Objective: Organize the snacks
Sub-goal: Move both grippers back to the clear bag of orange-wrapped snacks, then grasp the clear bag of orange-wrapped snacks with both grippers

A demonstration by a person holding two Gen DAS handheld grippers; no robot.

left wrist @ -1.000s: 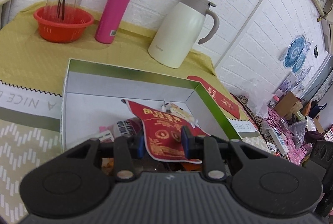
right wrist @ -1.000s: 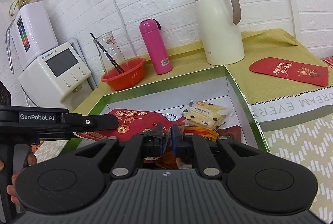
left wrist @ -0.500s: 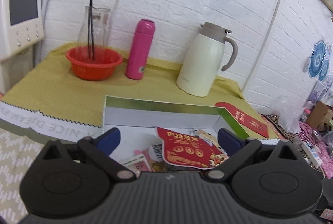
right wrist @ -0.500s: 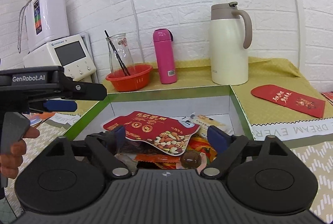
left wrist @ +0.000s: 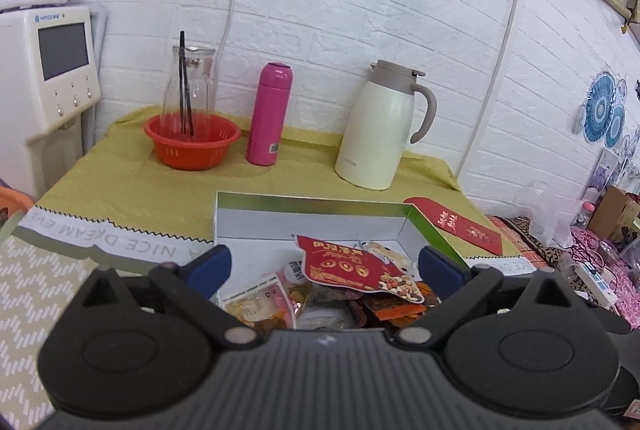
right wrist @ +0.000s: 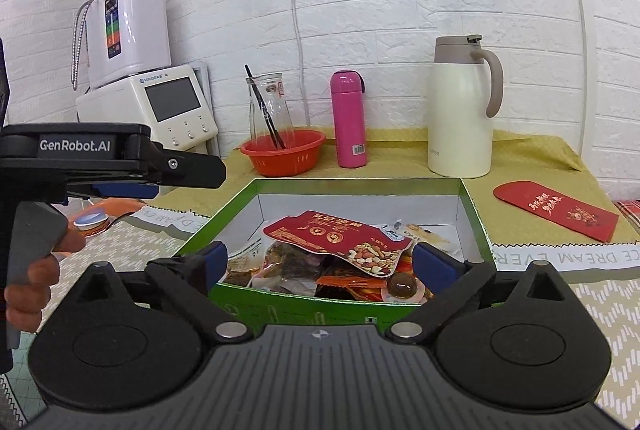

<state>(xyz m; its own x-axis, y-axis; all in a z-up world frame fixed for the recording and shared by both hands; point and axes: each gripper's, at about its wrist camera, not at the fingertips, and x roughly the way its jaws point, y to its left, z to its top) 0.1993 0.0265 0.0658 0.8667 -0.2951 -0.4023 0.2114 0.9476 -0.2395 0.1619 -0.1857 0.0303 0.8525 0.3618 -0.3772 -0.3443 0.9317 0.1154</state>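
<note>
A green-rimmed box (left wrist: 312, 206) (right wrist: 300, 304) with white inner walls holds several snack packets. On top of the heap lies a red nut pouch (left wrist: 352, 266) (right wrist: 340, 234), with a round brown sweet (right wrist: 402, 286) near the front wall. My left gripper (left wrist: 324, 266) hovers open at the near side of the box with nothing between its blue pads. My right gripper (right wrist: 324, 260) also stands open and empty in front of the box. In the right wrist view, a hand (right wrist: 36, 270) holds the left tool's black body (right wrist: 80, 146) at the left.
Along the back wall stand an orange-red basket (left wrist: 192, 142) (right wrist: 284, 150) with a glass carafe, a pink bottle (left wrist: 270, 114) (right wrist: 350, 118) and a cream jug (left wrist: 380, 134) (right wrist: 460, 122). A red envelope (left wrist: 456, 230) (right wrist: 556, 210) lies right of the box. A white dispenser (left wrist: 52, 70) (right wrist: 160, 106) stands at the left.
Both grippers went from shut to wide open. The left one let go of the red pouch, which now lies in the box. Both pulled back and rose away from the heap.
</note>
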